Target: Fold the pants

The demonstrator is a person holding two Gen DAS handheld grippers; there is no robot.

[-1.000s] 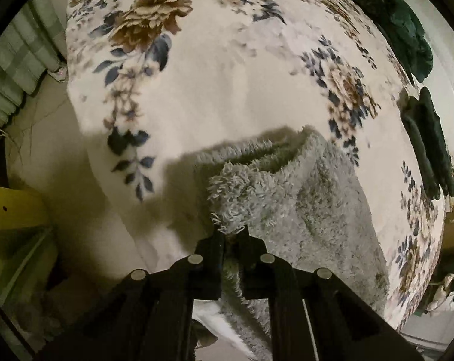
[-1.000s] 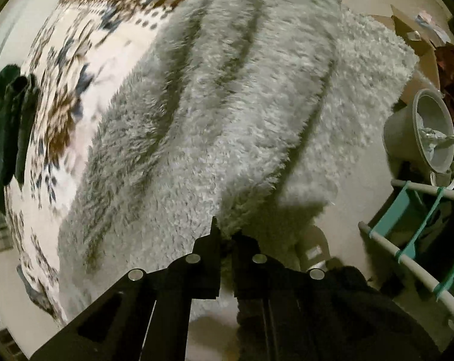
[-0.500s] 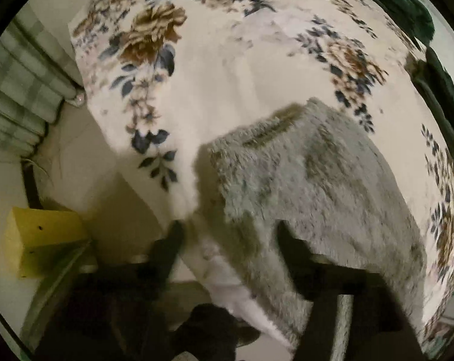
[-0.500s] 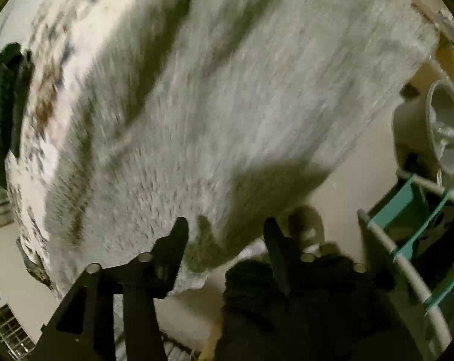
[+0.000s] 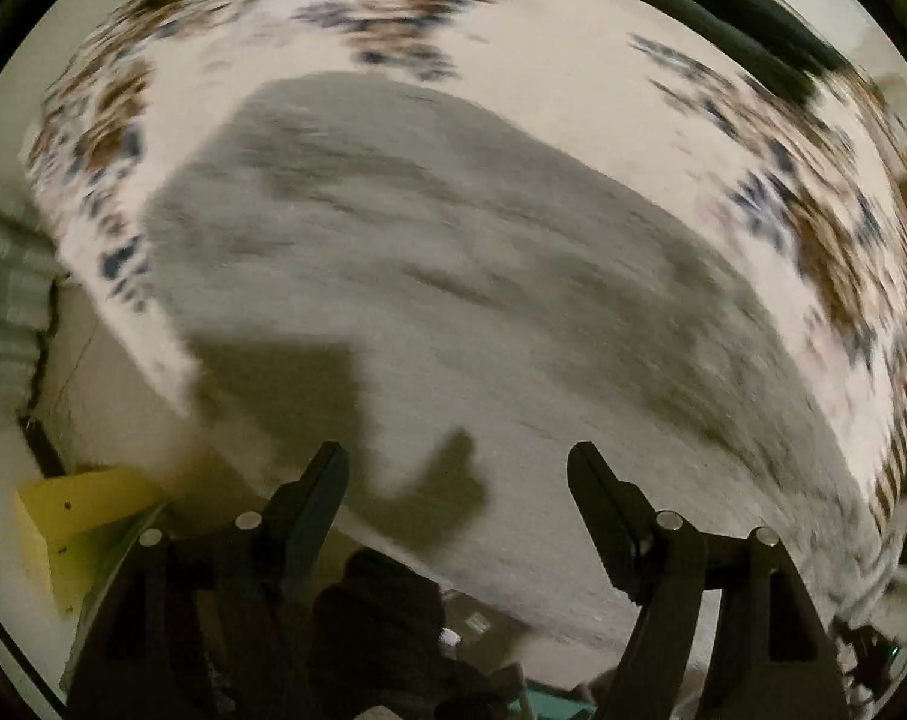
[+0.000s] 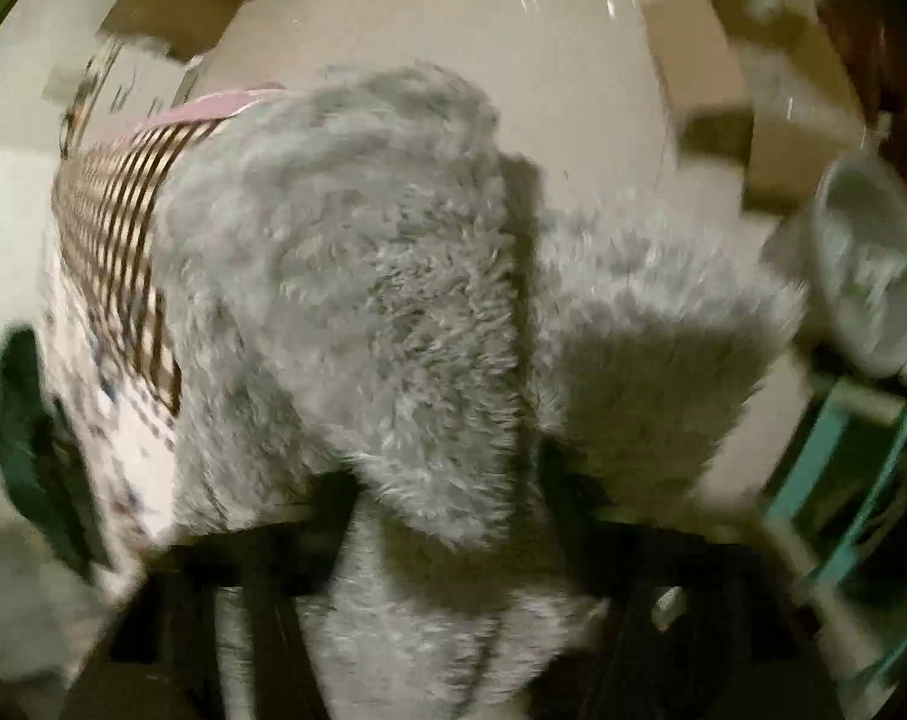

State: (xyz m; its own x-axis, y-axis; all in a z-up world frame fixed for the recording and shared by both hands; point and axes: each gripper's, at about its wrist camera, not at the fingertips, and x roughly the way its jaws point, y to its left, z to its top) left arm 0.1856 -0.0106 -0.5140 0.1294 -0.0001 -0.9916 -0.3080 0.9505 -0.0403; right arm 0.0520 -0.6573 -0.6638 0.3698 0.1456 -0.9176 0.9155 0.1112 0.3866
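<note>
Both of my grippers, left (image 5: 458,471) and right (image 6: 447,498), hang with jaws apart, gripping nothing, over the pants (image 5: 453,276) on the bed (image 5: 573,84); between folds, I judge, needing a fresh edge-grab.

A home bedroom: floral bedspread (image 5: 663,120), curtain (image 5: 3,288), cardboard boxes (image 6: 723,96).
</note>
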